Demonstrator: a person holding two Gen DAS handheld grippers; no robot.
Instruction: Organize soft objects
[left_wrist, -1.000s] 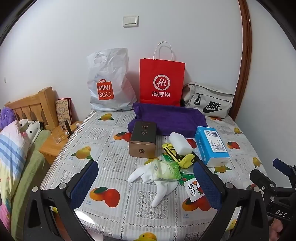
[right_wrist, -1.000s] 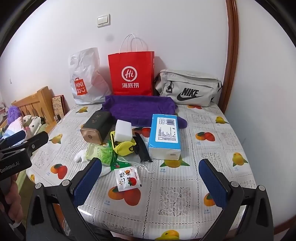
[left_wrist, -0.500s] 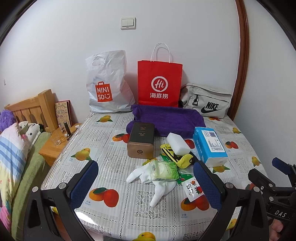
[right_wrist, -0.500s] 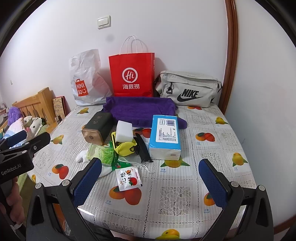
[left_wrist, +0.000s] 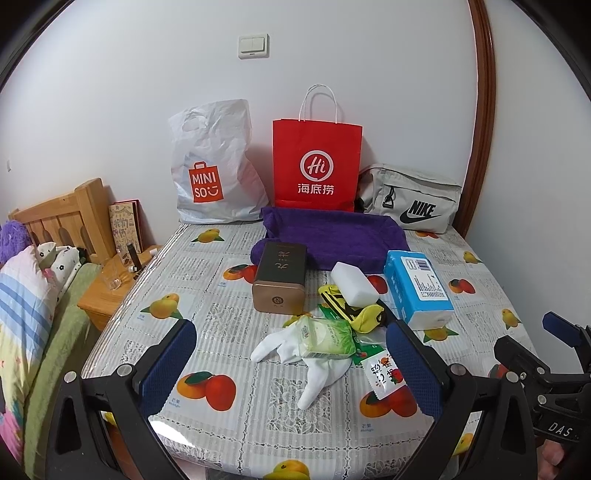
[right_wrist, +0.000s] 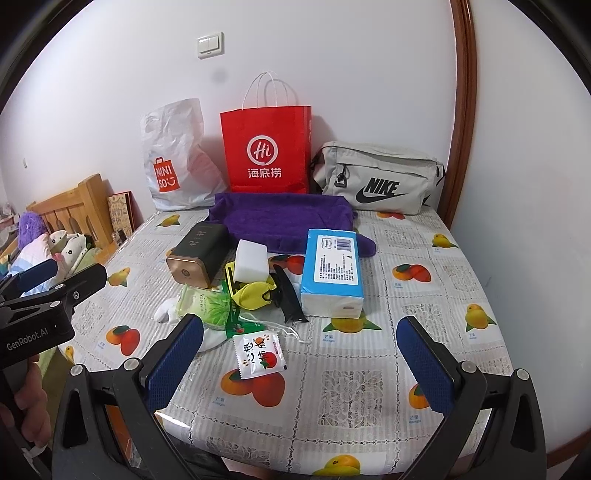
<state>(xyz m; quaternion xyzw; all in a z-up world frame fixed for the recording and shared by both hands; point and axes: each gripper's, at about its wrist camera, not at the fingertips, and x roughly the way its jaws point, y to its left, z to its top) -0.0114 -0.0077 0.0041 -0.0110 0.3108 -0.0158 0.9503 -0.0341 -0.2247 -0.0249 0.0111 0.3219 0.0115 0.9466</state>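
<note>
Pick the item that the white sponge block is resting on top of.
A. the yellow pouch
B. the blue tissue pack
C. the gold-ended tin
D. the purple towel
A: the white sponge block lies partly on the yellow pouch, whose yellow edge shows at the block's left and front; the blue tissue pack, purple towel and gold-ended tin sit apart from it.

Your right gripper (right_wrist: 299, 358) hangs wide apart and empty at the bottom of the frame. Mid-frame lie a tissue pack (right_wrist: 331, 271), white sponge (right_wrist: 252, 261), purple towel (right_wrist: 284, 218) and green wipes (right_wrist: 203, 304). Your left gripper (right_wrist: 40, 288) shows at left edge.
</note>
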